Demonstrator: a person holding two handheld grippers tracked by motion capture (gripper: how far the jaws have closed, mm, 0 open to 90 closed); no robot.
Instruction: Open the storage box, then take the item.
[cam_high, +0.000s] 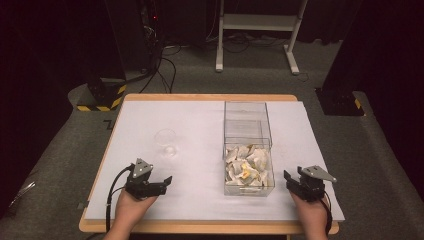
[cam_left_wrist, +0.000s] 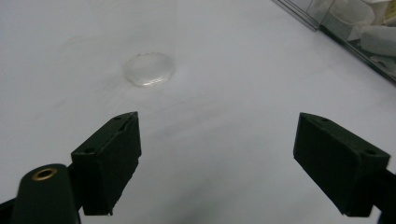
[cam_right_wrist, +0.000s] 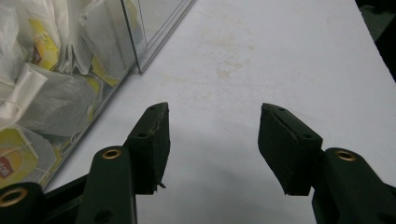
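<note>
Fingers on both grippers gape empty (bare tabletop around), flanking the clear box.

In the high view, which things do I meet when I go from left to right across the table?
Left gripper → clear glass → clear box with tea bags → right gripper.

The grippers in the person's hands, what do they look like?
Both are black. The left gripper and the right gripper each carry a grey three-cornered plate on top and trail a black cable. Up close, each has two blocky black jaws with small screw holes and brass-coloured rings near the base. No sleeves cover the forearms.
</note>
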